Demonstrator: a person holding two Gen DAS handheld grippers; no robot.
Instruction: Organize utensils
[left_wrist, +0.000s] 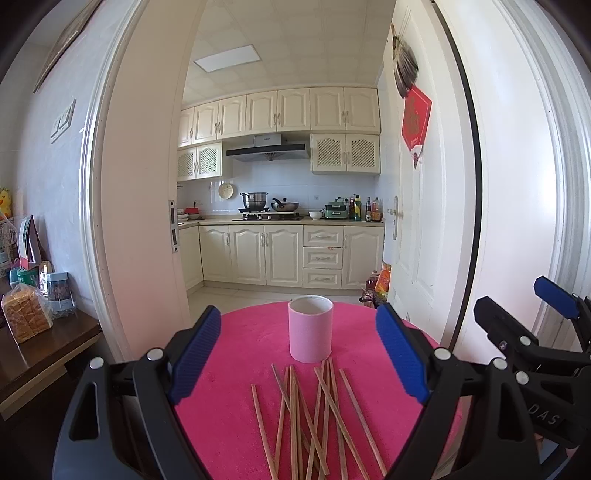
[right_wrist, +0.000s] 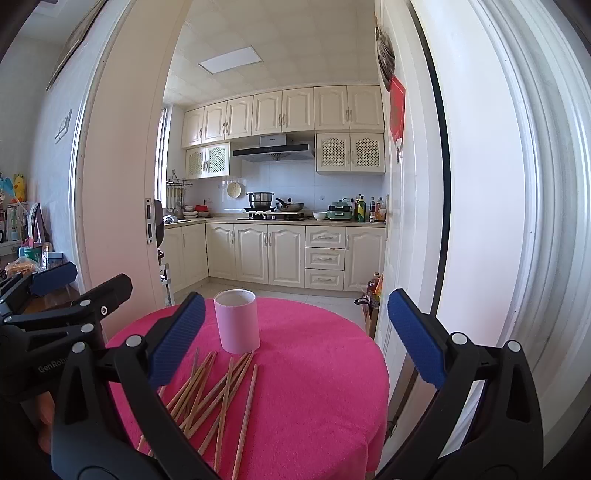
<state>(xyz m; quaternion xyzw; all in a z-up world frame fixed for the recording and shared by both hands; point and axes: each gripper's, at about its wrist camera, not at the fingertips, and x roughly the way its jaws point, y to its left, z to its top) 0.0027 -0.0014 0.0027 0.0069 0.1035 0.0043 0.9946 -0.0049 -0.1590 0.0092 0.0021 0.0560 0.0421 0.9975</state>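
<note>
Several wooden chopsticks (left_wrist: 314, 417) lie scattered on a round table with a pink cloth (left_wrist: 251, 332). A pink cylindrical cup (left_wrist: 310, 328) stands upright just beyond them, its mouth empty. My left gripper (left_wrist: 299, 350) hovers open above the pile, its blue pads wide apart with nothing between them. In the right wrist view the chopsticks (right_wrist: 218, 391) lie lower left and the cup (right_wrist: 237, 320) stands behind them. My right gripper (right_wrist: 293, 336) is open and empty, to the right of the pile. Each gripper shows at the edge of the other's view.
A dark wooden side table (left_wrist: 40, 354) at the left carries a bagged bread loaf (left_wrist: 26, 317) and jars. White door frames (left_wrist: 509, 221) flank the table. Bags and bottles (left_wrist: 378, 284) sit on the floor past the table's far right edge. A kitchen lies beyond.
</note>
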